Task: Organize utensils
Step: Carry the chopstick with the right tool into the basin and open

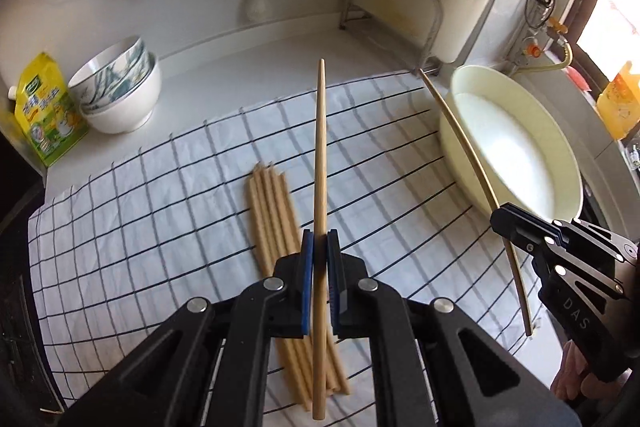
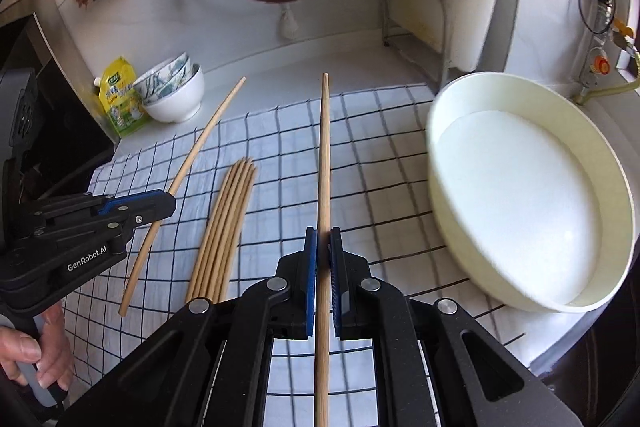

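White kitchen counter runs under both views, with a checked cloth (image 1: 160, 211) spread over it and a cream basin (image 2: 532, 195) at about three o'clock. Two stacked bowls (image 1: 120, 87) and a yellow-green pouch (image 1: 44, 111) sit at ten o'clock near the wall. On the cloth lies a bundle of chopsticks (image 1: 276, 219), tips roughly aligned toward twelve o'clock. The left gripper (image 1: 320, 247) is pinched tight on one chopstick (image 1: 320, 155), which runs straight up toward twelve; the right gripper (image 2: 323, 243) is likewise clamped on a second chopstick (image 2: 325, 155). Both sticks appear lifted clear of the cloth. These pieces look like light, stiff, smooth wood, so they should carry easily but could pivot or slide between the pads if held near an end. Each is caught well back from the tip, nearer the thick end, which should keep it steady; a mid-length hold would probably twist less.
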A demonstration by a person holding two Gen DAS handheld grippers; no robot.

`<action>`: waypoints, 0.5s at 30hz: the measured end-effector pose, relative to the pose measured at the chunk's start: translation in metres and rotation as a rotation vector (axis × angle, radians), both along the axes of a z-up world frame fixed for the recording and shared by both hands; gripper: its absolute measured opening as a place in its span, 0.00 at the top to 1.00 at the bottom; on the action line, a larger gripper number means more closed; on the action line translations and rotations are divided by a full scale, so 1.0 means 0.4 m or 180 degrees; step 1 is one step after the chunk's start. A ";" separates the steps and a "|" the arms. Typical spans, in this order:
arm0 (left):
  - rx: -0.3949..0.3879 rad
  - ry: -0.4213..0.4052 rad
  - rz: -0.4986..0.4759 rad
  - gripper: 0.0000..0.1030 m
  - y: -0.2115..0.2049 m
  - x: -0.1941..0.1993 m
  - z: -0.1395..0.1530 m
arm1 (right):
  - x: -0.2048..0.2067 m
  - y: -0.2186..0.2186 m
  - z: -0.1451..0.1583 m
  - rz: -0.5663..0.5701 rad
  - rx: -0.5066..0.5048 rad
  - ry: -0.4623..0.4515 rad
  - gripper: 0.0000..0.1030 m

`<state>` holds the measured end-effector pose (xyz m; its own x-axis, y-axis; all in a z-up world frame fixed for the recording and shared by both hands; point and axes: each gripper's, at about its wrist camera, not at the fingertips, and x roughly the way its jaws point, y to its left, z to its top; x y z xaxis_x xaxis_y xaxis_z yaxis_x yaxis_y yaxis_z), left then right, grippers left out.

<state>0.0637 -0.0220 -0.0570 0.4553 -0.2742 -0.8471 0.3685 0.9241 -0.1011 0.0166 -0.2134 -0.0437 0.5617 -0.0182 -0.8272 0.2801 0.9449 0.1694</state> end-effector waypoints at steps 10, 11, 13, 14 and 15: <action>-0.0222 -0.0012 -0.0670 0.93 -0.386 0.064 0.043 | -0.081 -0.347 0.014 -0.0707 -0.0118 0.0029 0.94; -0.0203 0.0017 -0.0716 0.93 -0.423 0.075 0.036 | -0.084 -0.377 0.004 -0.0759 -0.0108 0.0054 0.94; -0.0169 0.0055 -0.0811 0.93 -0.485 0.087 0.020 | -0.088 -0.425 -0.017 -0.0843 -0.0069 0.0108 0.94; -0.0136 0.0069 -0.0847 0.93 -0.511 0.093 0.009 | -0.089 -0.446 -0.031 -0.0878 -0.0047 0.0135 0.94; -0.0099 0.0078 -0.0880 0.93 -0.540 0.099 -0.002 | -0.089 -0.464 -0.045 -0.0908 -0.0028 0.0168 0.94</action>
